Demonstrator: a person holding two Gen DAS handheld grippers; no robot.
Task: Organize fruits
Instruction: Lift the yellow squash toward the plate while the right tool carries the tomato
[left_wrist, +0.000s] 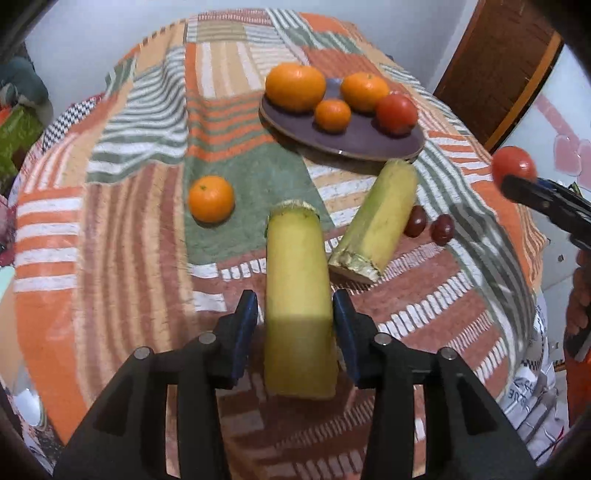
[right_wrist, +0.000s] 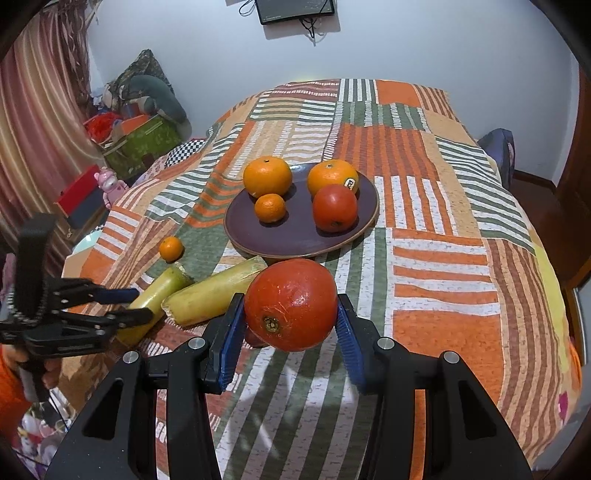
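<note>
Where right tongs (right_wrist: 291, 325) close: red fruit (right_wrist: 291, 304).

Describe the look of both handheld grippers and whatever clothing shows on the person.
Both the left gripper and the right gripper have matte black, angular plastic bodies with triangular cut-outs, round silver pivot pins and blue ribbed finger pads. An orange sleeve shows behind the left gripper. No cables or markings are visible.
</note>
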